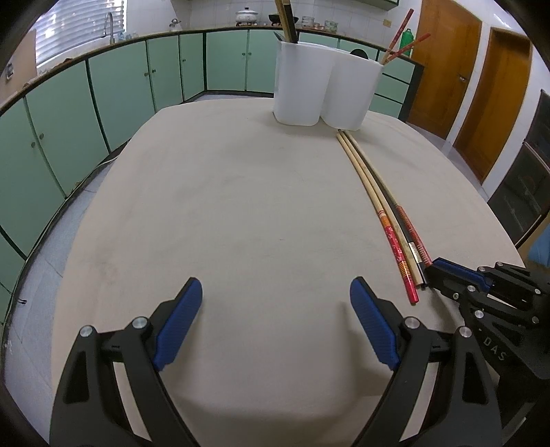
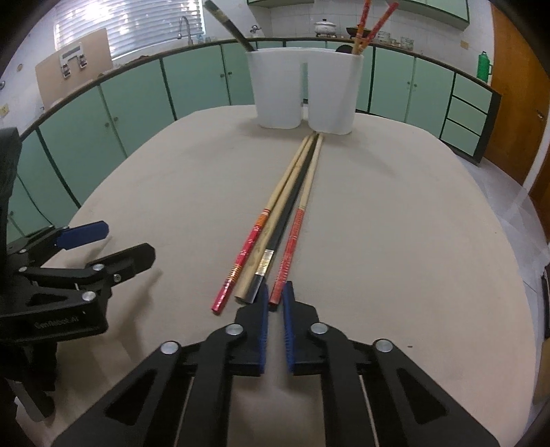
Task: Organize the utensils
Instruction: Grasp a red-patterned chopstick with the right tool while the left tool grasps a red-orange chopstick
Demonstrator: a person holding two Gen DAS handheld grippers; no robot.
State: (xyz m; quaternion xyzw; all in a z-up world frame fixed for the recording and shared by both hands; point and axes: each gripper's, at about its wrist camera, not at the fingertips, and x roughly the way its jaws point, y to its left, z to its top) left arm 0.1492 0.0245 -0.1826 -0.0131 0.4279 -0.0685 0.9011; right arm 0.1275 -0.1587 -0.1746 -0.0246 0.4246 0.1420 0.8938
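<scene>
Several chopsticks (image 2: 285, 220) lie side by side on the beige table (image 2: 412, 240), tips toward a white two-cup holder (image 2: 304, 91). Two have red patterned ends, one is black with a silver band (image 2: 264, 261), one is plain wood. The holder has dark chopsticks in its left cup and red ones (image 2: 369, 24) in its right cup. My right gripper (image 2: 275, 292) is nearly shut, its blue pads around the near end of the right red chopstick (image 2: 288, 254). My left gripper (image 1: 275, 292) is wide open and empty over bare table, left of the chopsticks (image 1: 388, 220). The holder also shows in the left wrist view (image 1: 326, 82).
Green kitchen cabinets (image 1: 137, 86) run behind the table, with a sink tap and pots on the counter. Wooden doors (image 1: 474, 93) stand at the right. In the right wrist view the left gripper (image 2: 103, 247) sits at the table's left.
</scene>
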